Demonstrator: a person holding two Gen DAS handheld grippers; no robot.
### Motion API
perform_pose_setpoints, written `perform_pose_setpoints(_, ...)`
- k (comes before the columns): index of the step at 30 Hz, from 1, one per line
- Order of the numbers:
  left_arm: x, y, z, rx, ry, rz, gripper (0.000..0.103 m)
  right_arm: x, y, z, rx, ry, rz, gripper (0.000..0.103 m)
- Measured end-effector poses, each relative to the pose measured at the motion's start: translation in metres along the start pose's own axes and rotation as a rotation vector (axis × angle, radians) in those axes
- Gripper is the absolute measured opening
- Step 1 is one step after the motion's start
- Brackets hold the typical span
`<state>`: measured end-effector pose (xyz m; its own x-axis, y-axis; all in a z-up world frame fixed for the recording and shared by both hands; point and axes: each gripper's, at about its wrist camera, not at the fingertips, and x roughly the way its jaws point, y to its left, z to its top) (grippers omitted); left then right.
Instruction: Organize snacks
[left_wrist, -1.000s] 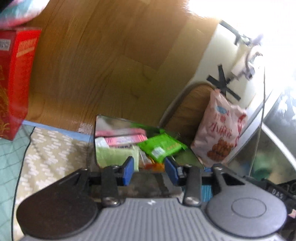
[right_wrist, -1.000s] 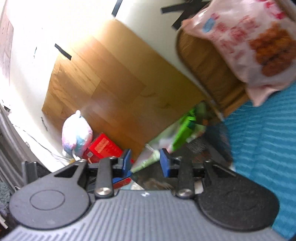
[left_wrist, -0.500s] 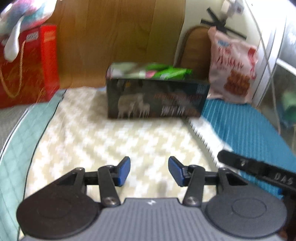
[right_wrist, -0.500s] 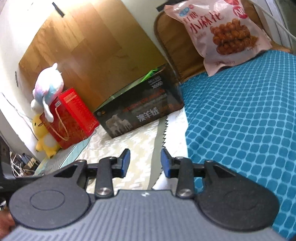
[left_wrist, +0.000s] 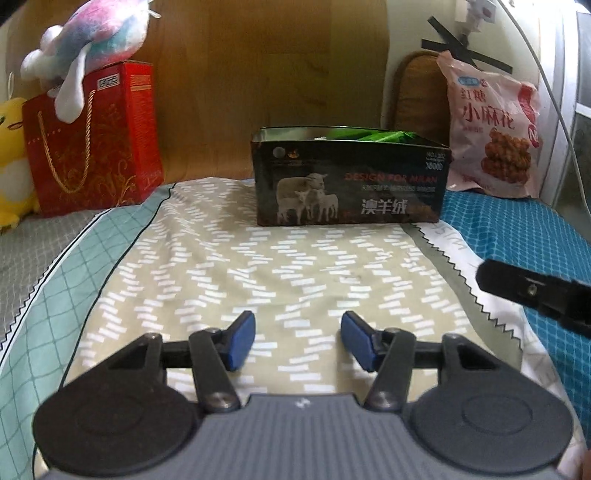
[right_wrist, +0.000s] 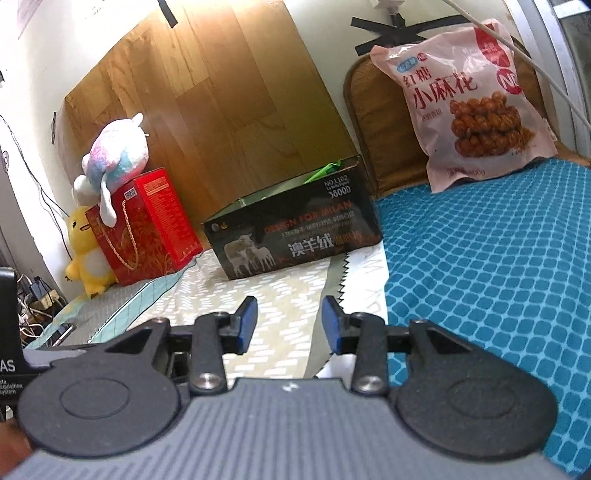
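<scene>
Nearest, the left gripper (left_wrist: 297, 340) hangs over the beige patterned cloth (left_wrist: 258, 266), its jaws opening with nothing between them; the right gripper (right_wrist: 289, 324) is spread and empty too. Farther on, nothing lies before the dark open box (left_wrist: 351, 184), green snack packets (left_wrist: 364, 135) showing inside. Beyond stand a red gift bag (left_wrist: 96, 140) on the left and a pink snack bag (left_wrist: 493, 127) against the headboard.

A glossy dark printed box (left_wrist: 351, 184) sits on soft matt woven bedding (left_wrist: 258, 266), with crinkly shiny green wrappers (left_wrist: 369, 134) showing inside. A pink glossy plastic snack bag (right_wrist: 465, 99) leans on a woven rattan-looking board (right_wrist: 373, 129), beside smooth wood-grain panelling (right_wrist: 229, 103). A shiny red paper gift bag (left_wrist: 96, 140) with a gold cord bears a fuzzy plush toy (left_wrist: 92, 40).
</scene>
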<state>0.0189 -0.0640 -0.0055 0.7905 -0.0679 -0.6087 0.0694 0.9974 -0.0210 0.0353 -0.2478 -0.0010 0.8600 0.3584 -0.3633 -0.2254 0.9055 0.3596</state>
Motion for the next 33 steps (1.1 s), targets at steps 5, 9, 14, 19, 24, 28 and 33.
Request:
perform_pose_setpoints(5, -0.0002, 0.0001, -0.0005, -0.001, -0.006, 0.013, 0.053, -0.0011, -0.0007, -0.0001, 0.005, -0.004, -0.004, 0.042)
perform_pose_setpoints(9, -0.0018, -0.0004, -0.0020, -0.002, -0.007, 0.024, 0.055, -0.0021, 0.0009, -0.0005, -0.002, -0.008, -0.011, 0.044)
perform_pose_setpoints(14, -0.0022, -0.0004, -0.0025, -0.002, -0.006, 0.027, 0.057, -0.0037, 0.0014, -0.0009, 0.004, -0.015, -0.024, 0.046)
perform_pose_setpoints(19, -0.0015, 0.0009, -0.0024, -0.001, -0.003, 0.029, 0.060, -0.0045, 0.0023, -0.0014, 0.008, -0.018, -0.035, 0.047)
perform_pose_setpoints(24, -0.0002, 0.0020, -0.0019, -0.001, 0.001, 0.028, 0.068, -0.0044, 0.0021, -0.0016, 0.012, -0.017, -0.039, 0.048)
perform_pose_setpoints(28, 0.0018, 0.0059, -0.0010, -0.020, 0.016, 0.021, 0.082, -0.0054, 0.0014, -0.0012, 0.015, -0.023, -0.045, 0.054)
perform_pose_setpoints(33, 0.0026, 0.0058, -0.0006, -0.014, 0.021, 0.024, 0.085, -0.0073, -0.0028, -0.0003, 0.053, -0.029, -0.053, 0.060)
